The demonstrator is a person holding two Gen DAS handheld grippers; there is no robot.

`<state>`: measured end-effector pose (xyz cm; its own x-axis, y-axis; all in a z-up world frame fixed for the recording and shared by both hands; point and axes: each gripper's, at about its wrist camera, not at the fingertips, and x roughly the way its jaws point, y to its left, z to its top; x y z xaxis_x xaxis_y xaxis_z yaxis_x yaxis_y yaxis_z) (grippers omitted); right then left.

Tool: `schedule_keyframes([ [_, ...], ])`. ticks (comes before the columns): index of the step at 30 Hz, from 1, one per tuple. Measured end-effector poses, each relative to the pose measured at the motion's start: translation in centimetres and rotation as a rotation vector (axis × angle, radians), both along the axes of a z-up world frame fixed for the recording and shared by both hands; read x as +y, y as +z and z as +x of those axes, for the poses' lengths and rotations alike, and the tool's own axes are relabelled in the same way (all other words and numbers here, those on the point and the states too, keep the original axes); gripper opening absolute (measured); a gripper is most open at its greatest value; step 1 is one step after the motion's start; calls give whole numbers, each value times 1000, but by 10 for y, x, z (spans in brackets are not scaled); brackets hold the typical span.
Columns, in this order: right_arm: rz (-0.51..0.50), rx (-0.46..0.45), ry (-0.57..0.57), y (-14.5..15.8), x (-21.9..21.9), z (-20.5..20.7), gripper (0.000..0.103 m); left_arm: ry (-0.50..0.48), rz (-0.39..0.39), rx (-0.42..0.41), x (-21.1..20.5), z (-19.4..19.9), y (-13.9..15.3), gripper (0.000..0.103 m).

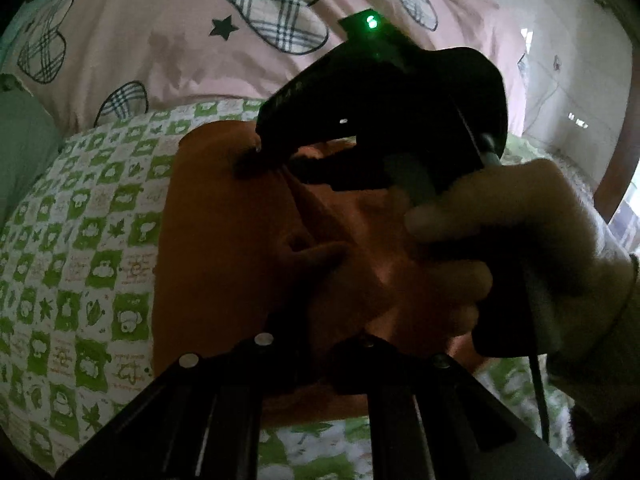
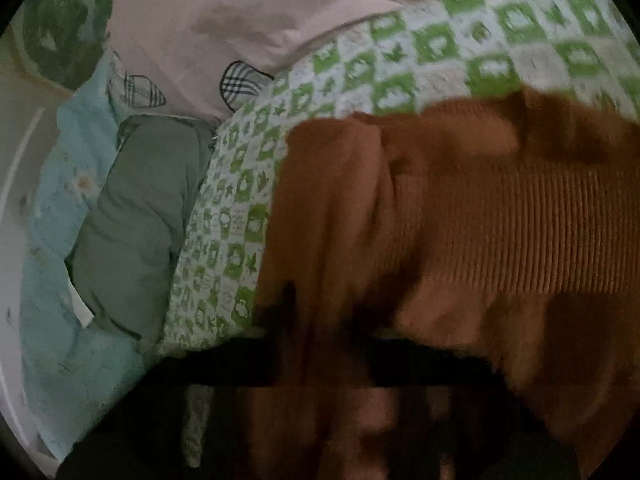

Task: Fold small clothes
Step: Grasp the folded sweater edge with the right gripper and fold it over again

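A rust-orange ribbed knit garment (image 1: 224, 240) lies on a bed, spread over a green-and-white checked quilt printed with small cartoon figures (image 1: 80, 248). In the left wrist view its long axis runs from about 6 o'clock up to 12 o'clock, its far edge stopping short of a pink cover patterned with plaid hearts and stars (image 1: 160, 32) that lies beyond.

The left tongs (image 1: 304, 344), at the bottom of that view, are clenched, with orange cloth gathered at their tips. The right tongs (image 1: 256, 156), a black tool with a green light, reach in from 2 o'clock, gripped by a person's hand (image 1: 520, 232), and their tips press into the garment's far edge; whether they grasp the cloth cannot be told here.

The right wrist view is blurred. It shows the garment's (image 2: 500, 220) ribbing, its ridges running toward 12 o'clock, and folds of cloth bunched over the dark tongs (image 2: 320, 344) at 6 o'clock, whose jaw state cannot be told.

Open quilt (image 2: 248, 208) remains along the garment's edge toward 9 o'clock in both views. Only the right wrist view shows a grey-green folded cloth (image 2: 136, 224) and a pale blue floral blanket (image 2: 60, 240) at 9 o'clock, beyond the quilt's edge. Only the left shows the hand and both tools together.
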<state>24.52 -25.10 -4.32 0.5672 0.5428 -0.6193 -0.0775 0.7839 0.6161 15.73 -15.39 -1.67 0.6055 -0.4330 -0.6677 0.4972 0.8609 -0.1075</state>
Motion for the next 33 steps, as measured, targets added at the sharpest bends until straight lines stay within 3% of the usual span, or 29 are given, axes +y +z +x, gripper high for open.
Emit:
schedule_keyframes([
  [5, -29, -124, -36, 34, -34, -41, 16, -94, -91, 20, -25, -9, 22, 8],
  [9, -58, -152, -123, 48, -81, -74, 16, -202, -151, 63, -70, -18, 27, 8],
  [16, -56, -70, -291, 17, -163, -116, 16, -333, -129, 135, -137, -31, -1, 8],
  [19, -75, -29, -318, 1, -176, -121, 16, -345, -103, 162, -149, -34, -14, 8],
  [24, -108, -40, -312, 1, -175, -127, 16, -348, -96, 170, -149, -34, -20, 9],
  [26, -125, -34, -314, -5, -174, -127, 16, -345, -104, 201, -147, -31, -26, 13],
  [28, -143, -18, -315, -11, -172, -126, 16, -335, -118, 244, -142, -29, -29, 27],
  [31, -126, -16, -330, -15, -174, -133, 20, -325, -142, 273, -126, -37, -22, 38],
  [33, -114, -24, -365, -9, -178, -144, 26, -305, -158, 267, -104, -40, -15, 57],
])
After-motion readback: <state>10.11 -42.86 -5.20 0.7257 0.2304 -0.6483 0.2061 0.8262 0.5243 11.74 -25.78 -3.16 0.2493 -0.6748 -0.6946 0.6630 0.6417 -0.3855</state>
